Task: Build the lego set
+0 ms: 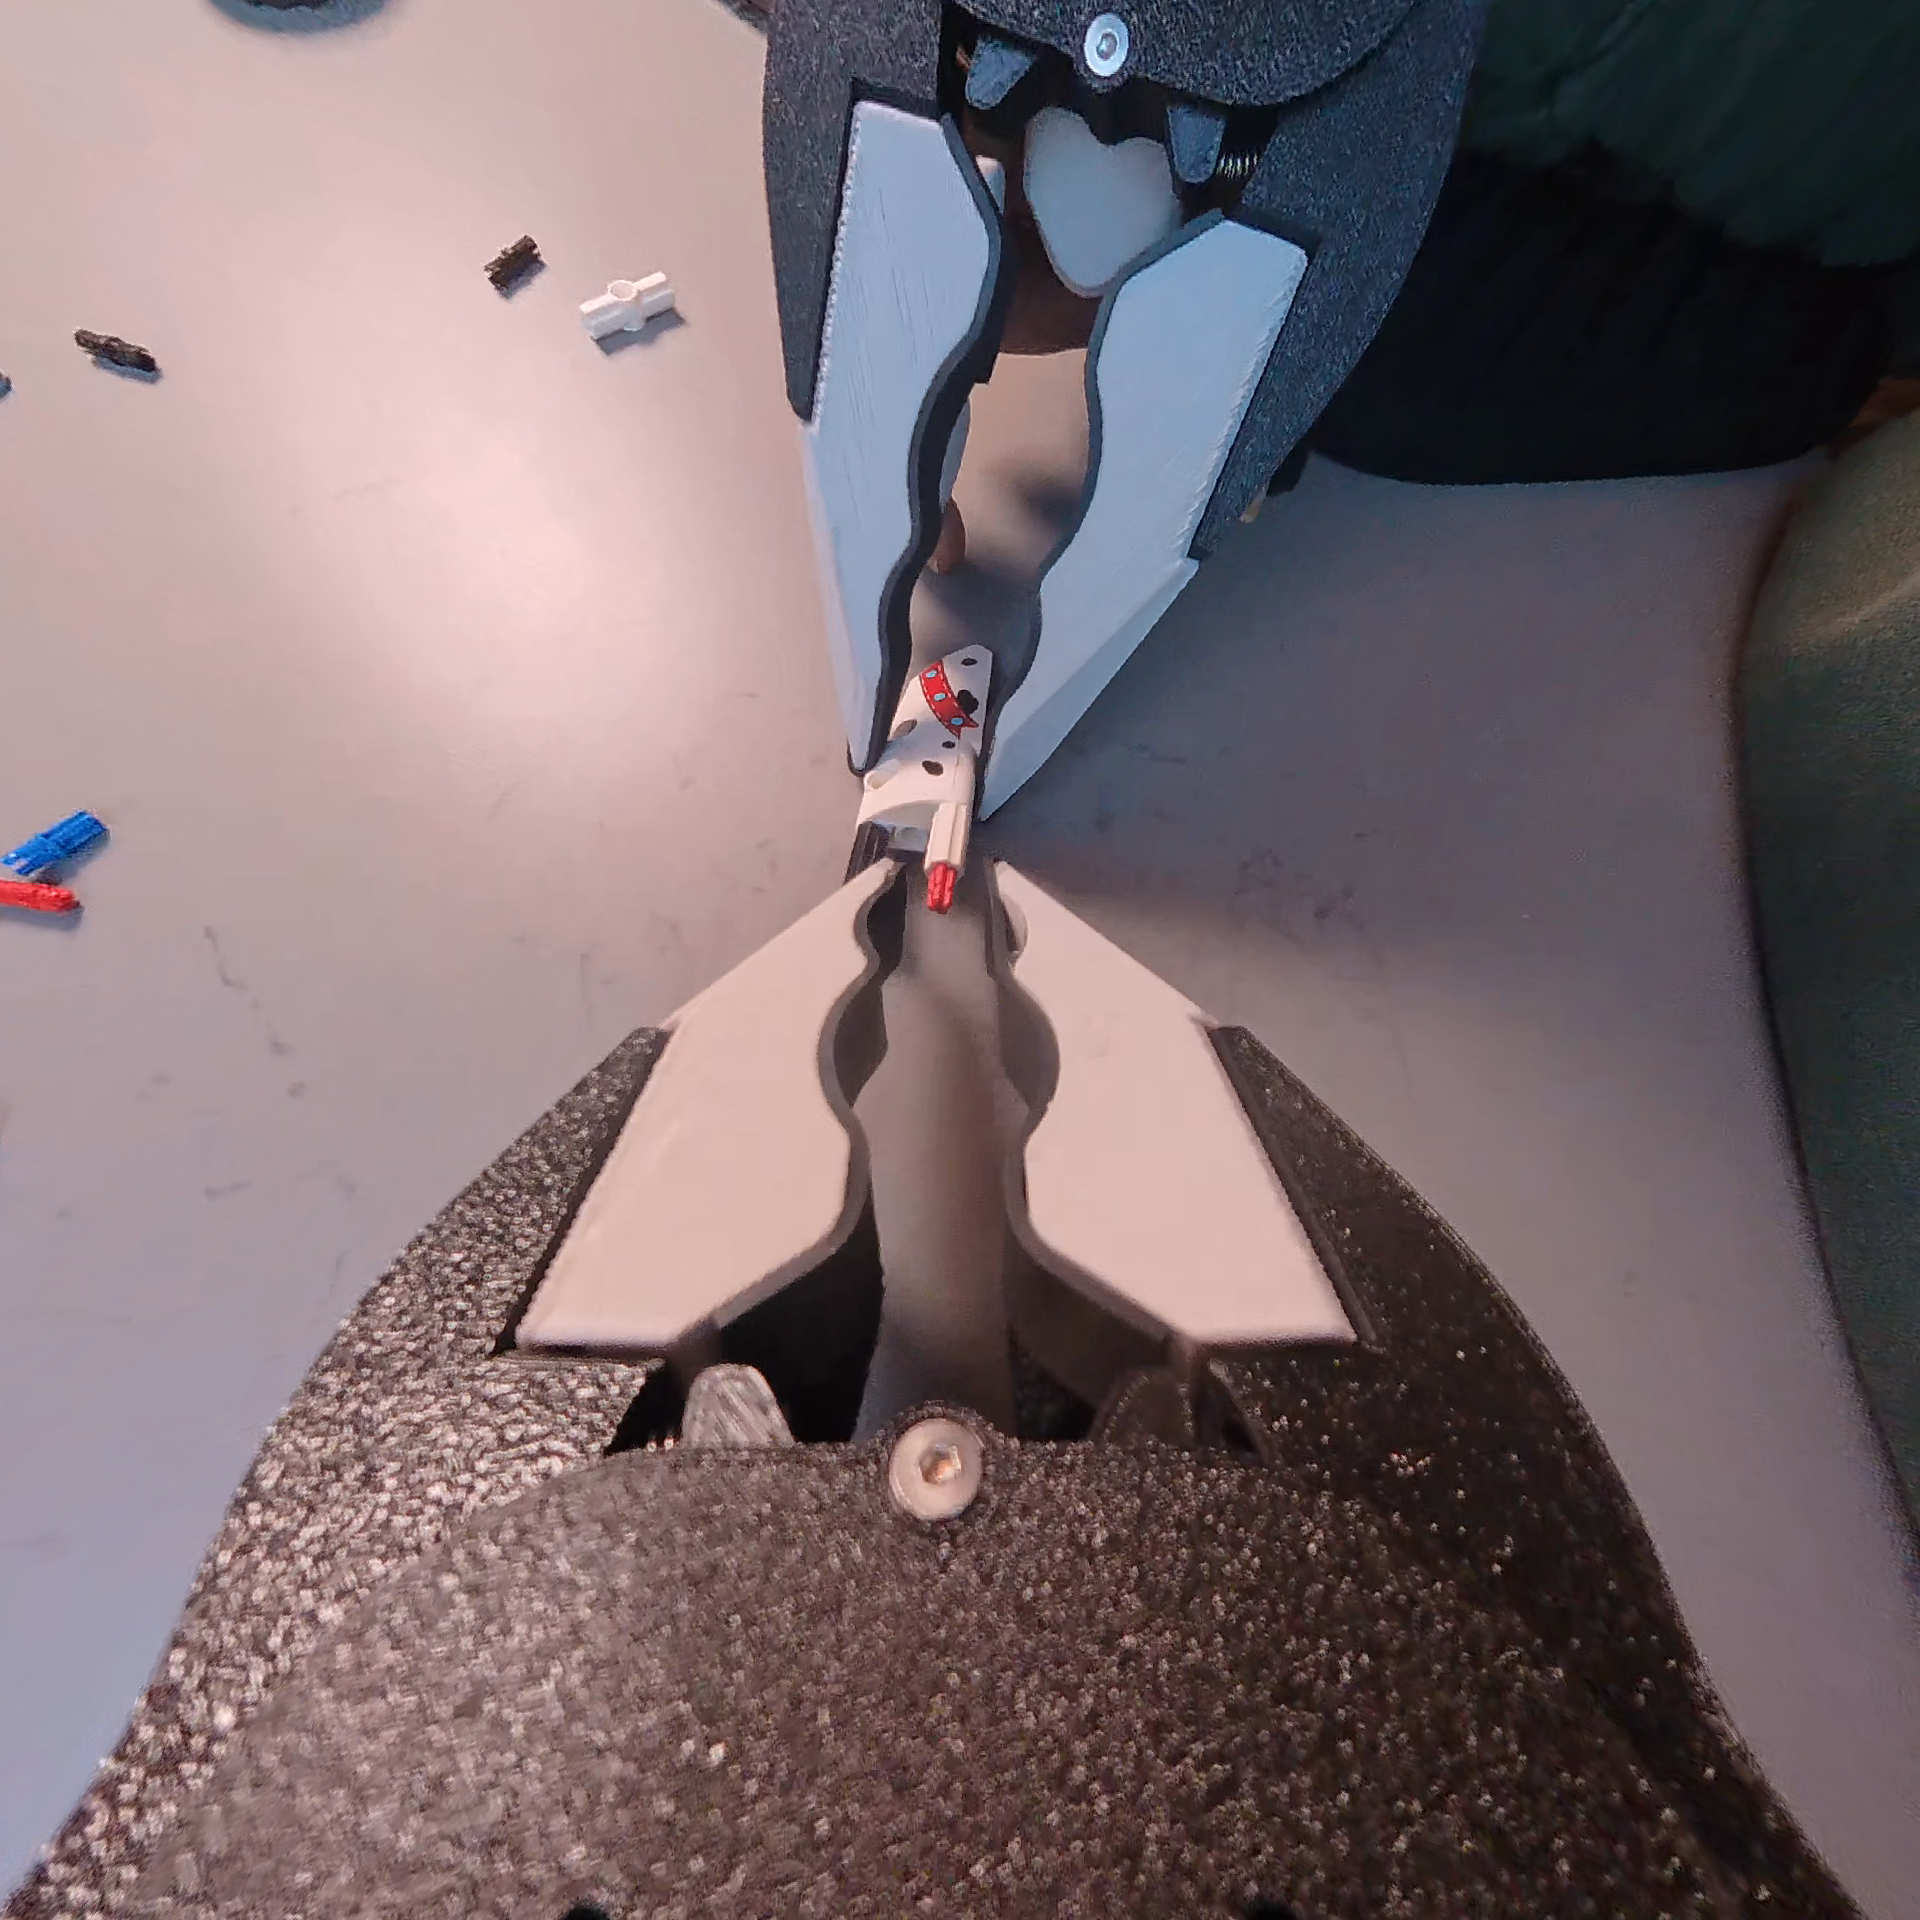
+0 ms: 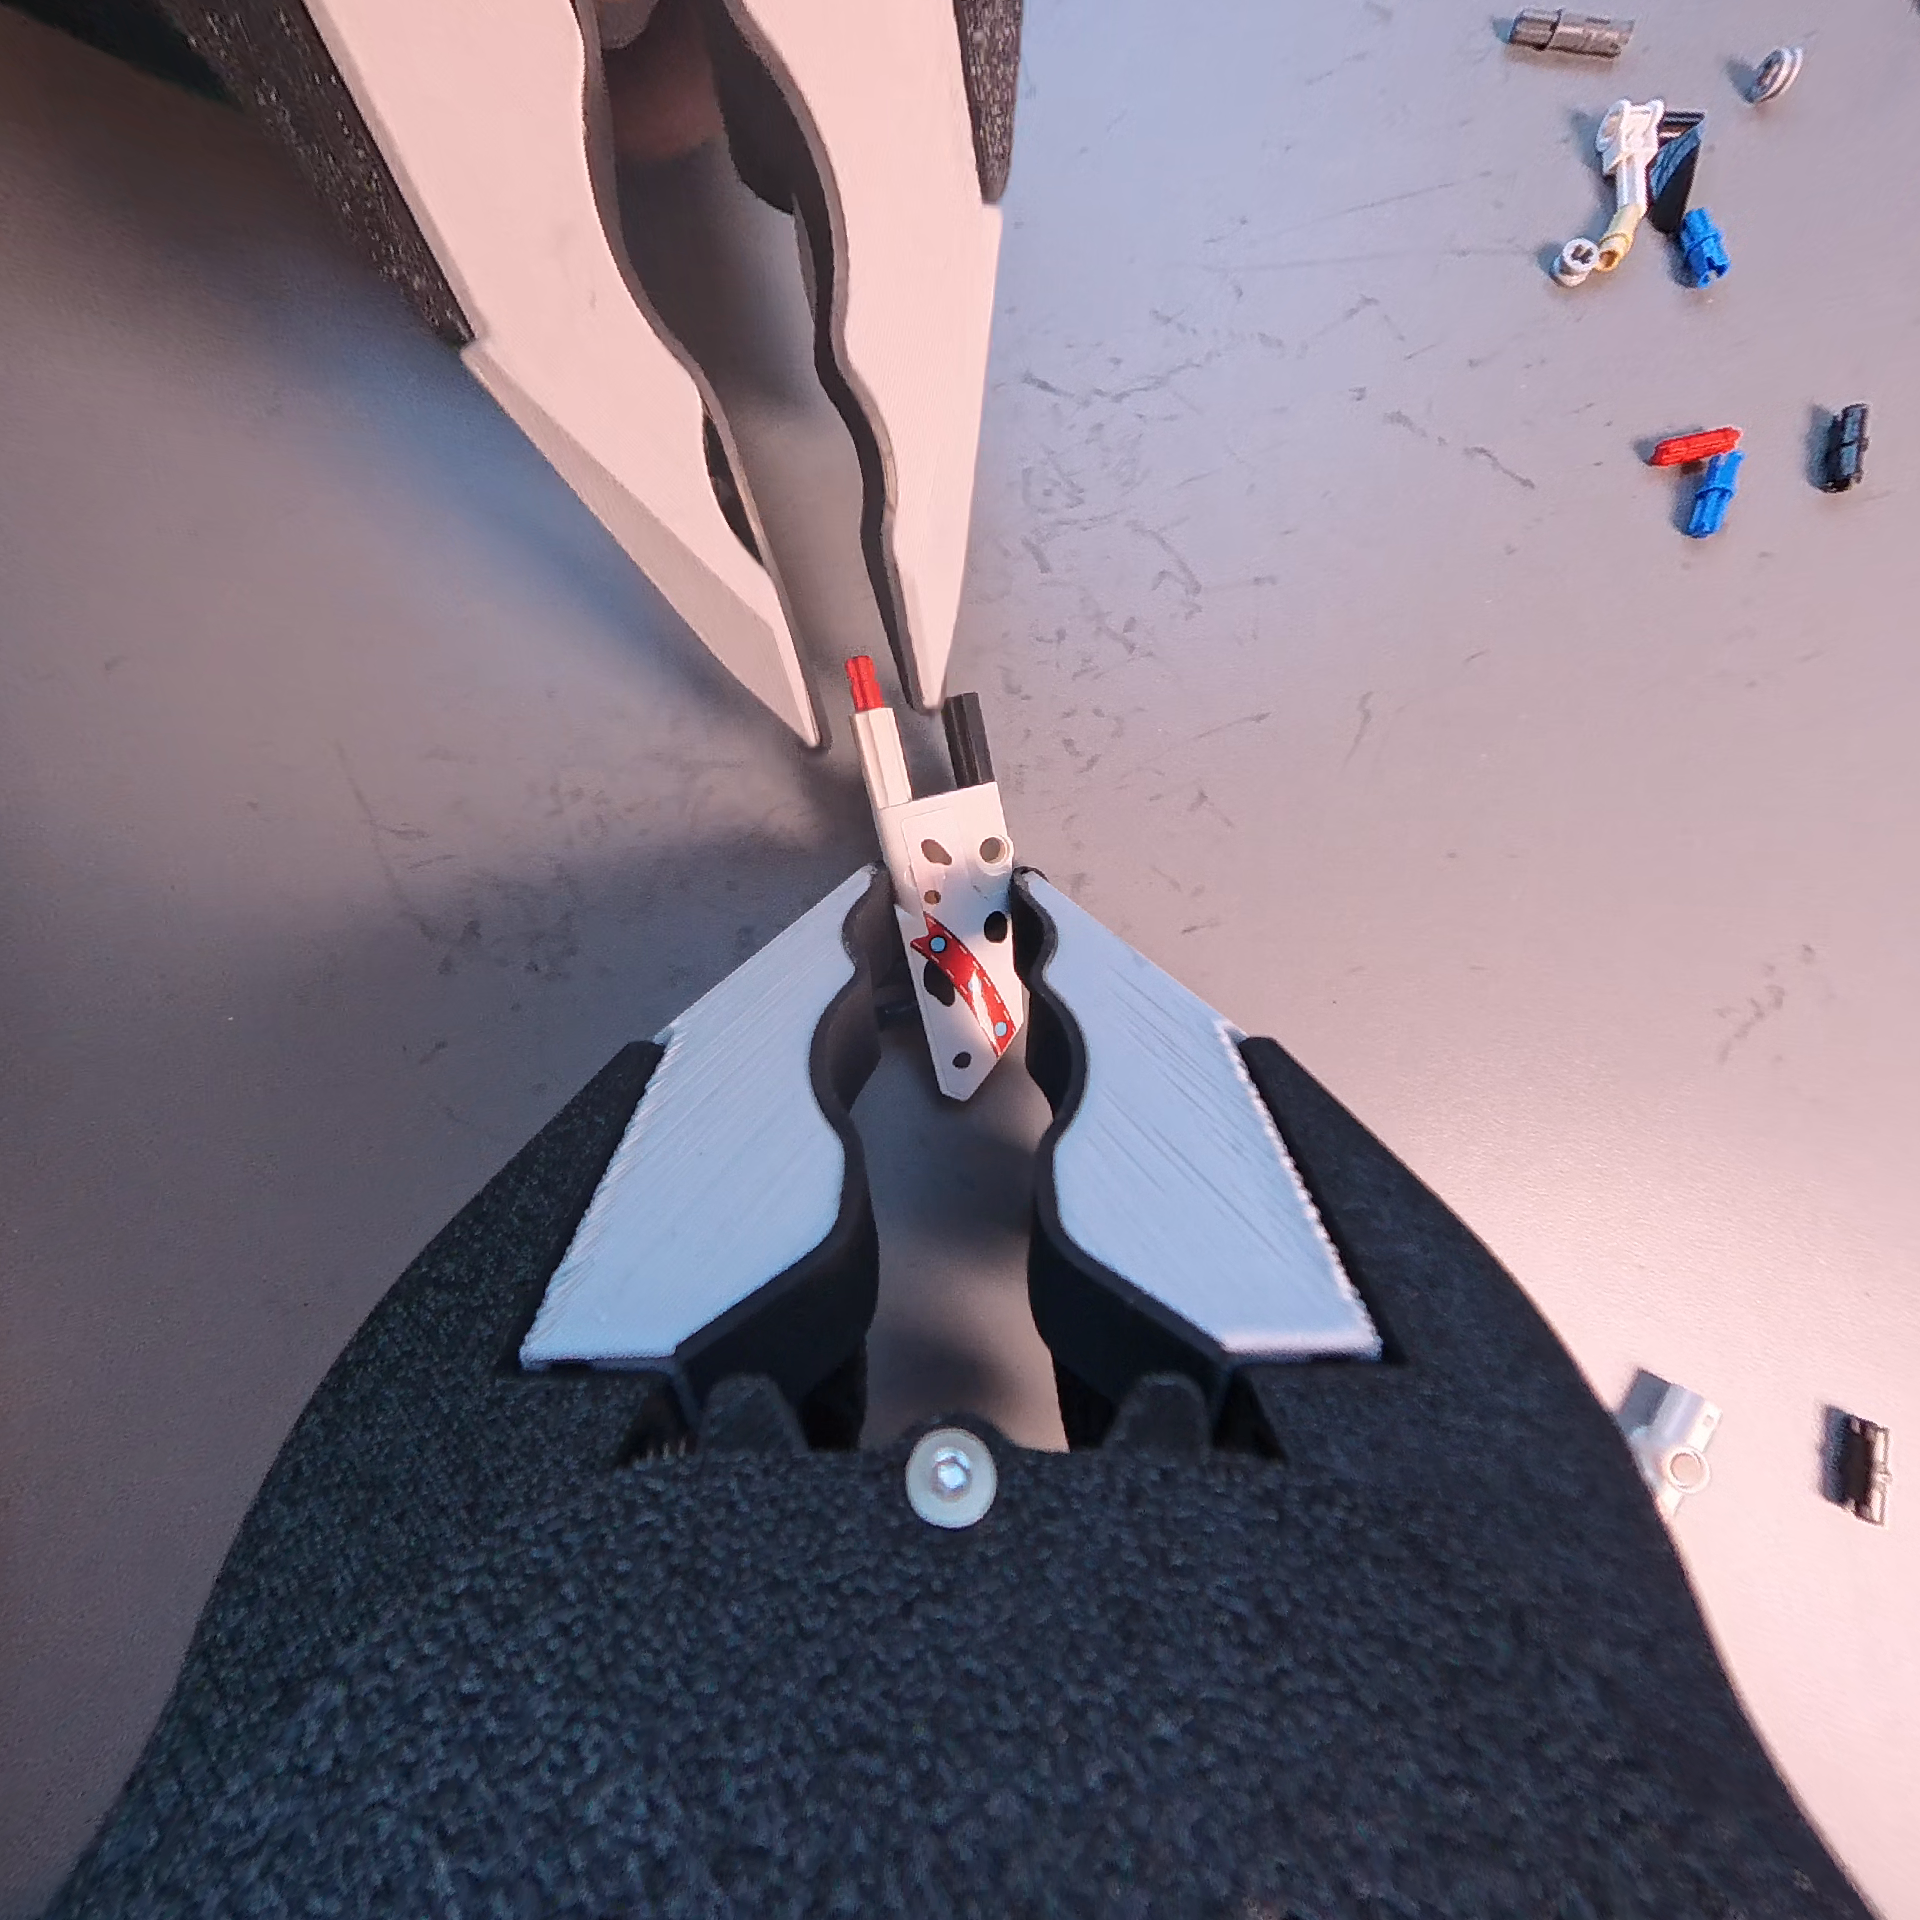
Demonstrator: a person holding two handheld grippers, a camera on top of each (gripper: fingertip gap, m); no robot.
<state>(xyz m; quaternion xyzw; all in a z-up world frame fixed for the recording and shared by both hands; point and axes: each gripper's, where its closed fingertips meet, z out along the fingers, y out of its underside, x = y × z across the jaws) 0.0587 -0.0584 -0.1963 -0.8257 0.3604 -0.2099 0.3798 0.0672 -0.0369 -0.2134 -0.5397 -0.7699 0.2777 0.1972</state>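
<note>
My right gripper [image 2: 948, 883] is shut on a white spotted lego piece [image 2: 961, 966] with a red stripe and holds it above the grey table [image 2: 1351, 727]. A white sleeve with a red pin [image 2: 860, 681] and a black pin [image 2: 966, 738] stick out of the piece's far end. My left gripper [image 1: 940, 875] faces the right gripper [image 1: 925, 790] tip to tip. Its jaws stand a little apart around the red pin [image 1: 940, 883], with a gap on each side. The spotted piece [image 1: 940, 727] also shows in the left wrist view.
Loose small parts lie on the table: a white connector [image 1: 627, 309], black pins [image 1: 514, 260], a blue pin [image 1: 57, 840], a red axle [image 2: 1696, 447], a blue pin [image 2: 1704, 497], a mixed cluster [image 2: 1642, 187] and a grey-white part [image 2: 1668, 1434]. Dark green cloth [image 1: 1849, 935] borders the table. The grippers are tip to tip, or close to it. The right tips stand about 15 cm off the white connector [image 1: 627, 309]. It is also in sight in the right wrist view [image 2: 1655, 1449].
</note>
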